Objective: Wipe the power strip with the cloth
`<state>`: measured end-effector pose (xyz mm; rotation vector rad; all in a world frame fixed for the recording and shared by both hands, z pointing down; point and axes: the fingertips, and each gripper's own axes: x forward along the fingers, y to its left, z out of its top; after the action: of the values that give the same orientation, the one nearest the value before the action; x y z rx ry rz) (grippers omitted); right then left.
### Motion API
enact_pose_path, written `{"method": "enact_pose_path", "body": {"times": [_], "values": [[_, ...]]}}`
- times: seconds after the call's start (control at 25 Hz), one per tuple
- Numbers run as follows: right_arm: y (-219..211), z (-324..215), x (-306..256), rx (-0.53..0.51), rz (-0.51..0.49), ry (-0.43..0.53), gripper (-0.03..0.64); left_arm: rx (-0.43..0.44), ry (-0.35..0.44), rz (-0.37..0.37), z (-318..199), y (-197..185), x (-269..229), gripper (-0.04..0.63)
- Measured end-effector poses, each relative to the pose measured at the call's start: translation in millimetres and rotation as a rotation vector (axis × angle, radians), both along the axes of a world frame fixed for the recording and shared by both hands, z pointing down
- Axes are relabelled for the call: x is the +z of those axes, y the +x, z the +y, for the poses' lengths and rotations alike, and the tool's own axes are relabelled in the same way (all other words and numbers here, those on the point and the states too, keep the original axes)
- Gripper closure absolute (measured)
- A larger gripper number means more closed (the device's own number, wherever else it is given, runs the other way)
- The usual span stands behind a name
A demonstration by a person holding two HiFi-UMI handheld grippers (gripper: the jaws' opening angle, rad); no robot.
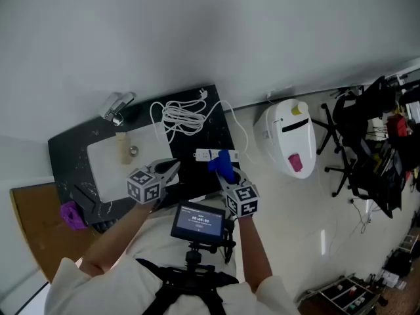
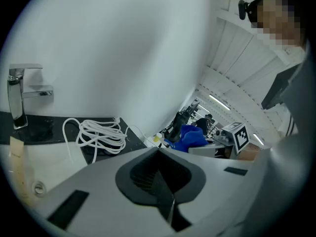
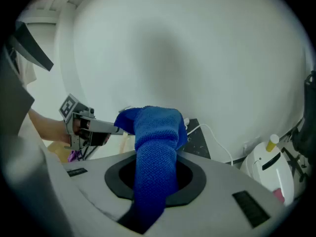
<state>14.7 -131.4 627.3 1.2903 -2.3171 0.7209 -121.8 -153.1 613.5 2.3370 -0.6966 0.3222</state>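
A white power strip lies on the black counter, and its white cable is coiled behind it. My right gripper is shut on a blue cloth, held just to the right of the strip and touching or nearly touching its end. In the right gripper view the blue cloth rises out of the right gripper and hides the strip. My left gripper hovers left of the strip. Its jaws are shut with nothing between them in the left gripper view, where the cable coil also shows.
A pale sink basin with a chrome faucet takes up the counter's left part. A purple object lies at the near left. On the floor to the right stand a white appliance and black chair bases.
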Motion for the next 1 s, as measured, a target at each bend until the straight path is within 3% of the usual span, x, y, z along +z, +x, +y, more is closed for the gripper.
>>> {"method": "enact_pose_path", "body": {"times": [0.2,0.6,1.0], "values": [[-11.1,-18.5,31.2,-0.021,0.008,-0.081,0.531,-0.021,0.010,-0.007,-18.0,-3.1,2.6,0.592],[-35.7,-45.7,90.3,-0.136,0.006,-0.221,0.531,-0.104,-0.053,-0.024,-40.3,-4.9,21.1,0.592],[-48.7,-53.6,140.3,-0.188,0.037,-0.338,0.532,-0.103,-0.067,-0.042,-51.9,2.3,31.6,0.592]]}}
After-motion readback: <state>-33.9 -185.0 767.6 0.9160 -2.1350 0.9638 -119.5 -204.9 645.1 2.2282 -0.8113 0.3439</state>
